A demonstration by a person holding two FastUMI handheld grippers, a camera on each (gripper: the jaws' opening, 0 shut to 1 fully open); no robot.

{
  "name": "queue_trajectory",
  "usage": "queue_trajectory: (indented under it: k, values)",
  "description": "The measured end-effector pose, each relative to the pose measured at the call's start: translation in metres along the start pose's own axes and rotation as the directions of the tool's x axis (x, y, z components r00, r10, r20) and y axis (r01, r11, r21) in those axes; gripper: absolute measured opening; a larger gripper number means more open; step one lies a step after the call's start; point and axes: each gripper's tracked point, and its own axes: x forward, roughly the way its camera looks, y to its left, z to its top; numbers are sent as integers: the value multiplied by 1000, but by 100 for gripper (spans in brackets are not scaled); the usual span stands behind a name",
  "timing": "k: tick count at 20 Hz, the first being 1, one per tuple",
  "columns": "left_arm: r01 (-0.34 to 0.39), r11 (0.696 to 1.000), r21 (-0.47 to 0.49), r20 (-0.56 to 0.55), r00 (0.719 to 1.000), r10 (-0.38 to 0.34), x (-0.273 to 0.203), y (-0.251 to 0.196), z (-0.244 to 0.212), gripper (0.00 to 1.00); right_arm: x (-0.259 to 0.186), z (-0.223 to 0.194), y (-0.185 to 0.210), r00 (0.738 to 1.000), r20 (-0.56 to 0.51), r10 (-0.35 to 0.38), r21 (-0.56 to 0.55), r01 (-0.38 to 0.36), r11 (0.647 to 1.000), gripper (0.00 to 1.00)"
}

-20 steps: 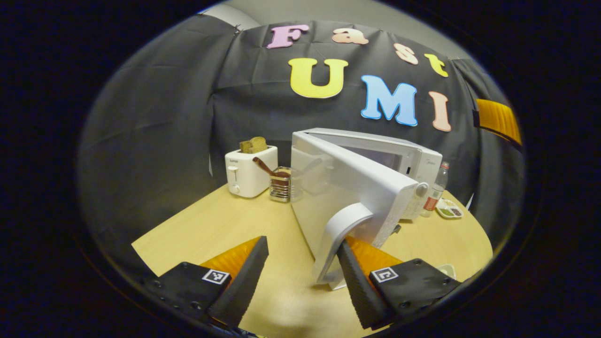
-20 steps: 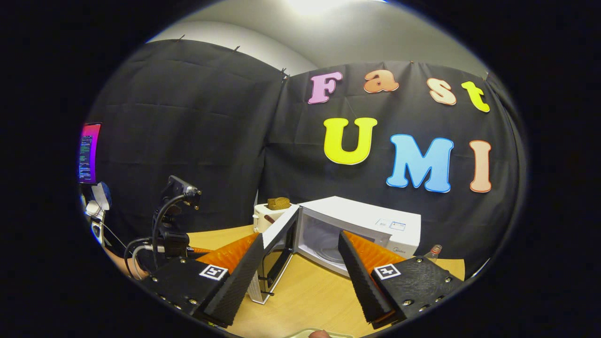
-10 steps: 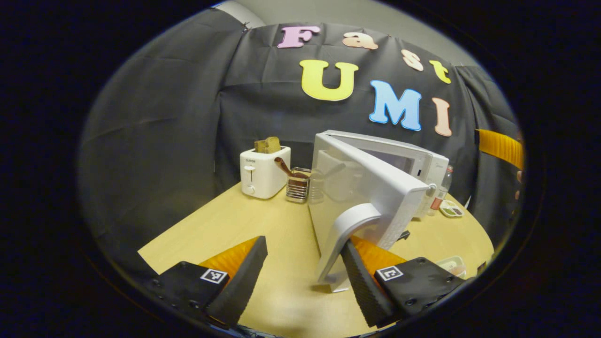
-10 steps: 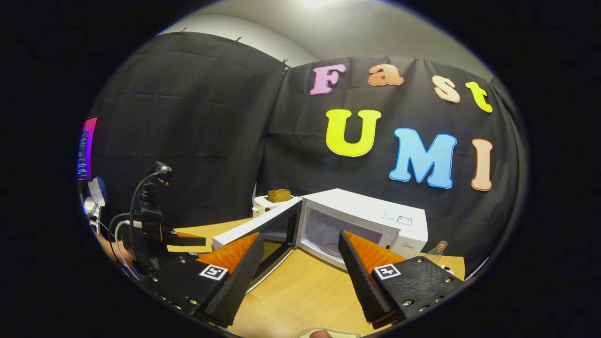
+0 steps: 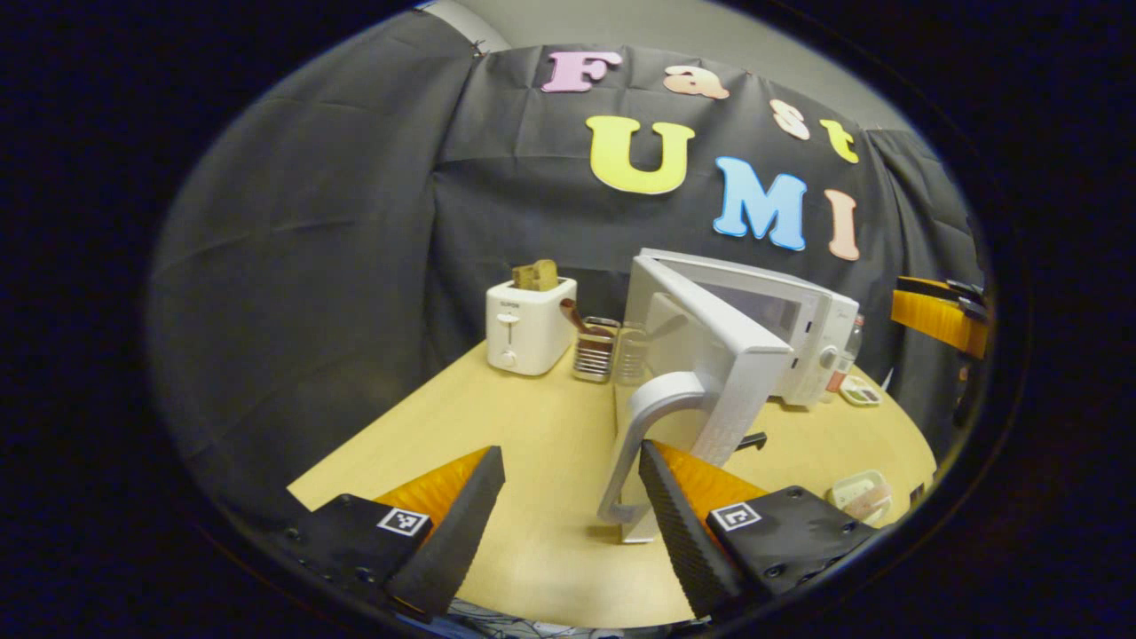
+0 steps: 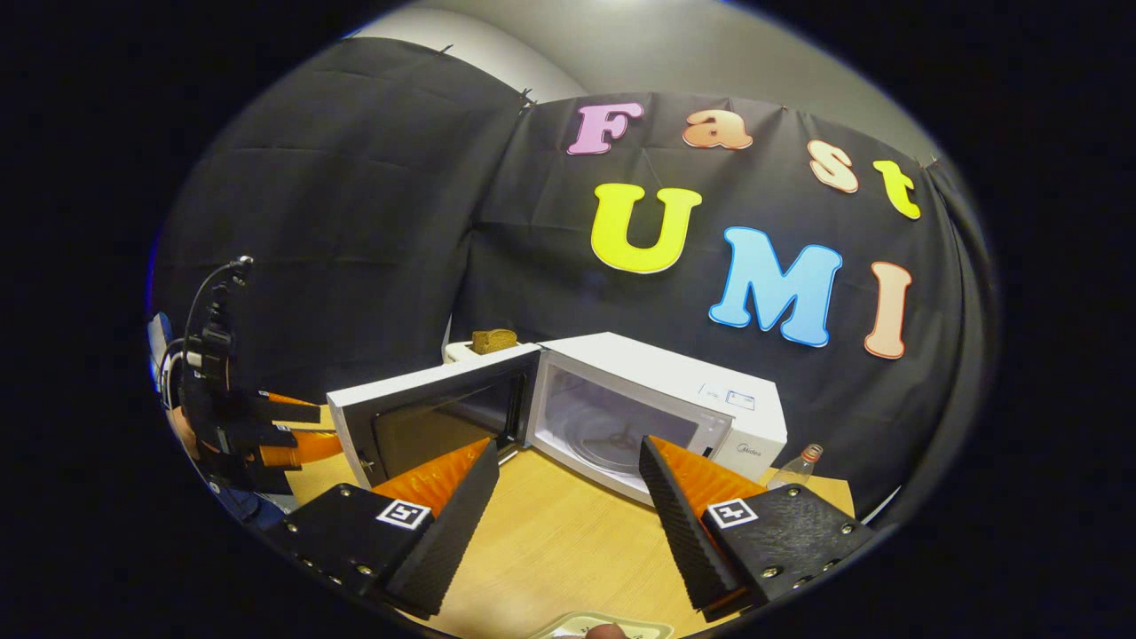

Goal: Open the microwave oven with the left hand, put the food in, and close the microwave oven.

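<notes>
Jaws spread, microwave door (image 5: 710, 355) ajar, food cropped

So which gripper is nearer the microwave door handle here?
Left. The left gripper is open, with the door handle beside one finger. The right gripper is open, facing the microwave's cavity, away from the door's handle edge.
</notes>
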Motion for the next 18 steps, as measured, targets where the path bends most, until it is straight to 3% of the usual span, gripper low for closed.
queue_trajectory:
  k: [4, 7, 12, 15, 18]
  values:
    - [-157, 984, -80, 38, 986, 160, -32, 41, 15, 96, 8, -24, -12, 994, -88, 62, -19, -64, 998, 98]
    - [-224, 967, -118, 81, 969, 234, -65, 51, 26, 96, 5, -50, -18, 973, -192, 131, -67, -146, 987, 98]
    - [-266, 957, -117, 143, 949, 282, -100, 45, 46, 96, -18, -104, -20, 895, -372, 247, -145, -318, 937, 98]
    - [-275, 955, -112, 150, 945, 290, -109, 41, 50, 96, -39, -142, -16, 825, -480, 300, -179, -427, 887, 98]
    - [-280, 954, -109, 160, 942, 295, -116, 37, 52, 98, -61, -179, -16, 761, -571, 308, -220, -504, 835, 98]
